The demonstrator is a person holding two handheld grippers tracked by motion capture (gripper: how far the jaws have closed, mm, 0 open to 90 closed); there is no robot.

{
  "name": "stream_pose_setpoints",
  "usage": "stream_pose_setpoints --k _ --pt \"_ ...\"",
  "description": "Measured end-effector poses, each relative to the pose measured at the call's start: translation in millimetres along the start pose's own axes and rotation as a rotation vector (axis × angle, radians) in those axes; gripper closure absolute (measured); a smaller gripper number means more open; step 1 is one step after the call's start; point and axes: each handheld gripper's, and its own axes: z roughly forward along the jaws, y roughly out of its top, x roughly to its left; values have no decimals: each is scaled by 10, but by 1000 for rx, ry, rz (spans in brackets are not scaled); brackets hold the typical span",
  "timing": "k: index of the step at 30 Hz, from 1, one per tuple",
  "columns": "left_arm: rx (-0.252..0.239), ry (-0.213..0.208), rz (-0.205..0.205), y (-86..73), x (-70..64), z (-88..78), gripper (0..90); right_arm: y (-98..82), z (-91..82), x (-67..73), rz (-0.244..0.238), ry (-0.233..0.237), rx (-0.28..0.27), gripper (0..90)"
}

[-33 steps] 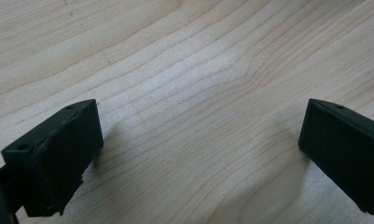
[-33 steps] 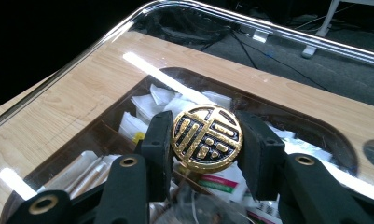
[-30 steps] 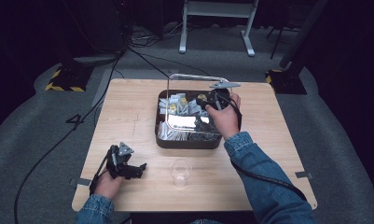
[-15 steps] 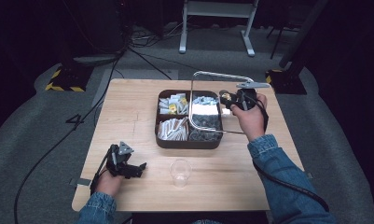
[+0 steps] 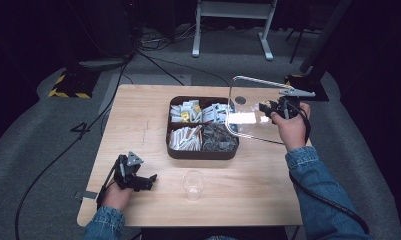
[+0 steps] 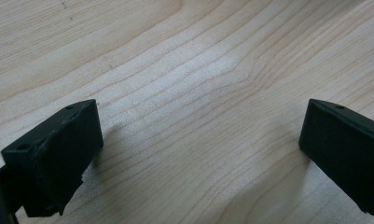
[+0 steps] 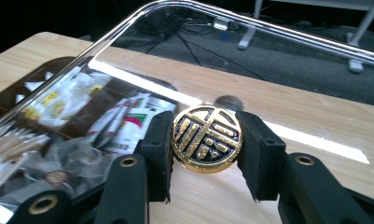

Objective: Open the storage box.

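A dark square box point(image 5: 203, 151) with four compartments of sachets and packets stands mid-table. Its clear lid point(image 5: 250, 107) hangs tilted in the air over the box's right edge and the table beyond. My right gripper point(image 5: 266, 107) is shut on the lid's round gold-and-black knob point(image 7: 206, 138), which sits squeezed between both pads point(image 7: 159, 149). The box contents point(image 7: 58, 121) show through the lid. My left gripper point(image 5: 143, 181) rests near the table's front left; its jaws point(image 6: 201, 154) stand open over bare wood point(image 6: 184, 93).
A clear plastic cup point(image 5: 193, 185) stands near the front edge, below the box. A round hole point(image 5: 240, 100) lies in the tabletop behind the lid. Cables point(image 5: 88, 135) trail over the floor at the left and a stand base point(image 5: 233, 30) is behind the table.
The right gripper has carried the lid rightward, off the box to past its right edge. The left gripper has stayed where it was.
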Motion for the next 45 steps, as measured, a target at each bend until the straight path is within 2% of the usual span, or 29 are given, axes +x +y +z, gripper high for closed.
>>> stream_pose_setpoints --k 13,18,32,45 --pt "0 0 0 0 0 0 0 -233 -12 -511 47 -74 31 588" --pt "0 0 0 0 0 0 0 -331 10 -648 55 -95 42 588" --pt "0 0 0 0 0 0 0 -632 158 -810 58 -106 77 588" --pt "0 1 1 0 0 0 0 -843 285 -821 59 -104 113 588"
